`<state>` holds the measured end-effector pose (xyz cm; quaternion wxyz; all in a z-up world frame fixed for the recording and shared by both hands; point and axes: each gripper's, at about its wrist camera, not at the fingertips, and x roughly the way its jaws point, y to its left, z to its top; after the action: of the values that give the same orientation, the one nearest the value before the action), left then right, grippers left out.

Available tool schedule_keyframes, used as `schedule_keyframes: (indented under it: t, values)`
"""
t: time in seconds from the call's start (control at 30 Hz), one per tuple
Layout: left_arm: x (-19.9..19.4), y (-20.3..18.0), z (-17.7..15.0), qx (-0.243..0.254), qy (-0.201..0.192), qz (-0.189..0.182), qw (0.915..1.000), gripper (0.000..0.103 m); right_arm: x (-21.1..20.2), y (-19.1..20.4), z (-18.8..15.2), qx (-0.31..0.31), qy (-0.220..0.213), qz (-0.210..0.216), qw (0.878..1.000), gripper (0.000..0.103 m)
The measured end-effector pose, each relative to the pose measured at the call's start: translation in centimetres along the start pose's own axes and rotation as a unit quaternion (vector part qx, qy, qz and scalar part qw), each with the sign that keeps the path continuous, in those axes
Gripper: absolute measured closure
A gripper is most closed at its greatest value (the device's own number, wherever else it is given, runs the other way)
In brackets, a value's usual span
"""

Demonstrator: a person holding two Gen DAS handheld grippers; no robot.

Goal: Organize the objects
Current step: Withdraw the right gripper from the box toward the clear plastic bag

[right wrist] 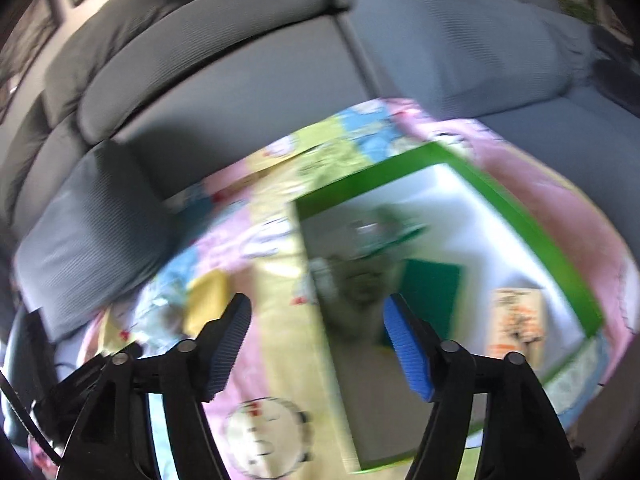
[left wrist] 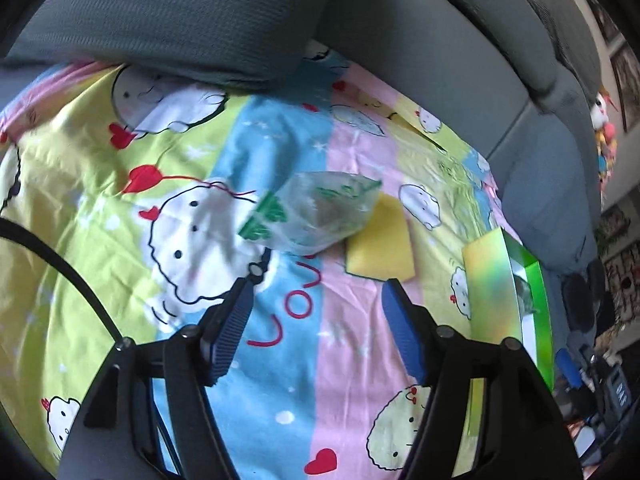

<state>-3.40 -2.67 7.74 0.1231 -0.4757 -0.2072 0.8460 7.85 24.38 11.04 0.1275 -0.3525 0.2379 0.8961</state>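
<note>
Blue ribbed pads on black jaws are filling the bottom of both wrist views. Seen from the left wrist, the left gripper [left wrist: 316, 304] is hovering with its jaws spread wide and nothing between them, above a cartoon-print sheet [left wrist: 120, 200] striped in yellow, blue and pink that is covering a grey sofa [left wrist: 420, 40]. Just beyond its fingertips a clear plastic bag [left wrist: 316, 212] with green printing is lying on the sheet, its long axis running from lower left to upper right in that view, the narrower end pointing toward the upper right. The bag's right end is overlapping a yellow sponge [left wrist: 380, 248], which is lying flat on the pink stripe. A grey cushion [left wrist: 172, 24] is resting on the sheet's far edge.

Further right, an open green-rimmed box [left wrist: 536, 312] is sitting on the sheet. In the right wrist view, heavily blurred, the right gripper [right wrist: 316, 320] is also standing wide with nothing clamped, poised over the near edge of that box [right wrist: 520, 216]. Inside it, a crumpled clear bag [right wrist: 360, 280], a dark green flat item [right wrist: 432, 284] and a pale packet with orange print [right wrist: 516, 320] are lying on the white floor; their details are too smeared to read. The box's long axis is running away from the camera, tilting leftward.
</note>
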Motion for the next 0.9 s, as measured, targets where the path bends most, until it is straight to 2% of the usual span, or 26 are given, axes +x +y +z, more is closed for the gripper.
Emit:
schedule_keyframes:
  t: [0.07, 0.1, 0.27, 0.37, 0.5, 0.6, 0.73, 0.9]
  values:
    - [-0.2, 1.0, 0.3, -0.016, 0.002, 0.003, 0.9999, 0.022, 0.8, 1.7, -0.2, -0.018, 0.013, 0.019, 1.000, 0.030]
    - [-0.2, 1.5, 0.5, -0.025, 0.002, 0.004, 0.9997, 0.021, 1.3, 2.5, -0.3, -0.025, 0.019, 0.027, 0.999, 0.029]
    - [-0.2, 3.0, 1.0, -0.056, 0.008, 0.022, 0.9982, 0.021, 4.1, 6.3, -1.3, -0.046, 0.067, 0.070, 0.994, 0.029]
    - [-0.5, 4.0, 1.3, -0.068, -0.003, 0.052, 0.9963, 0.021, 6.0, 7.8, -1.5, -0.033, 0.097, 0.078, 0.992, 0.029]
    - [-0.8, 5.6, 1.7, -0.099, -0.002, 0.033, 0.9945, 0.021, 7.7, 9.5, -1.2, -0.026, 0.112, 0.084, 0.990, 0.029]
    - [-1.0, 6.3, 1.8, -0.111, 0.005, 0.024, 0.9935, 0.021, 9.6, 10.7, -1.4, -0.021, 0.138, 0.095, 0.986, 0.023]
    - [-1.1, 7.5, 1.9, -0.132, 0.009, 0.022, 0.9909, 0.021, 11.9, 11.7, -1.8, -0.019, 0.175, 0.102, 0.979, 0.020]
    - [-1.3, 9.4, 2.1, -0.161, 0.010, 0.019, 0.9867, 0.021, 13.9, 11.9, -2.0, 0.013, 0.199, 0.106, 0.974, 0.019]
